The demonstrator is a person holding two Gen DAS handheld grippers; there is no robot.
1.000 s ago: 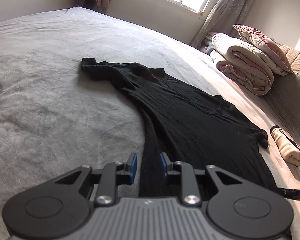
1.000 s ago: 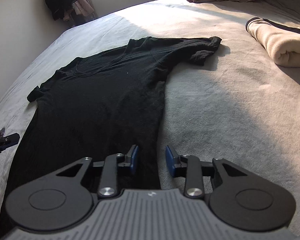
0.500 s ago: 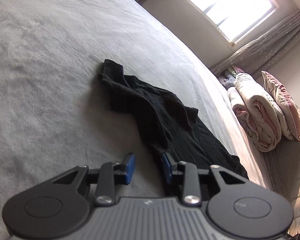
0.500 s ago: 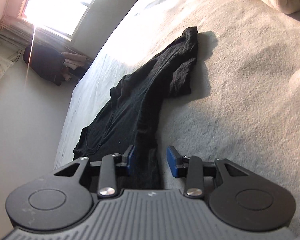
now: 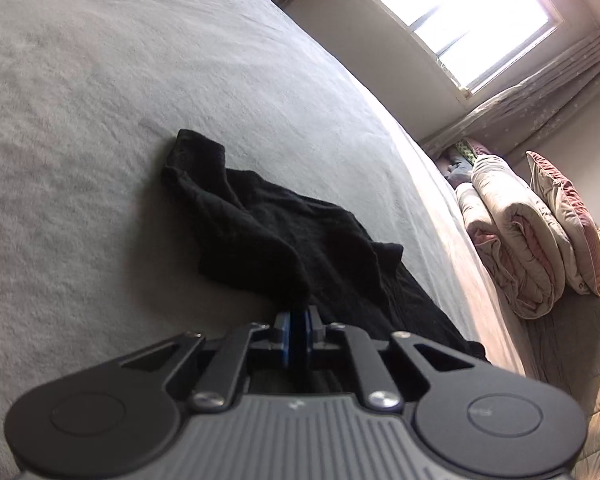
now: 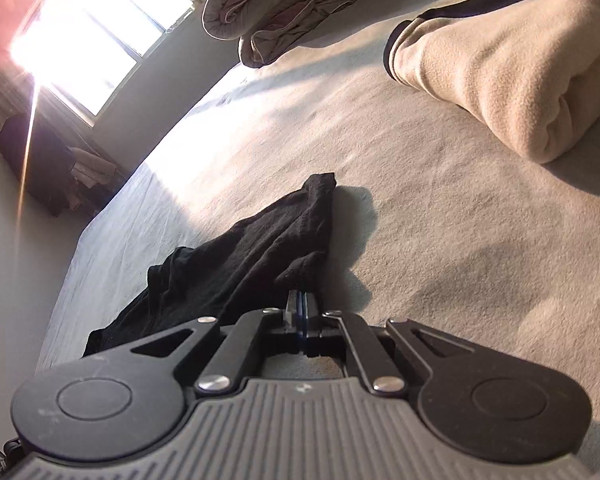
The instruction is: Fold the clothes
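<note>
A black T-shirt [image 5: 300, 240] lies on the grey bed [image 5: 100, 128]. In the left wrist view my left gripper [image 5: 297, 318] is shut on the shirt's left side edge, low over the bed; the cloth bunches up from the jaws toward the sleeve [image 5: 188, 160]. In the right wrist view my right gripper [image 6: 302, 305] is shut on the same black T-shirt [image 6: 252, 260] at its right side edge, and the other sleeve [image 6: 320, 188] trails ahead of it.
A rolled beige garment [image 6: 500, 60] lies on the bed to the right. A folded quilt [image 5: 512, 240] and a pillow [image 5: 564, 216] are stacked at the head of the bed. A bright window [image 5: 460, 8] is behind.
Both grippers dropped down to the bed and closed on the shirt's side edges. The cloth now bunches up in front of each.
</note>
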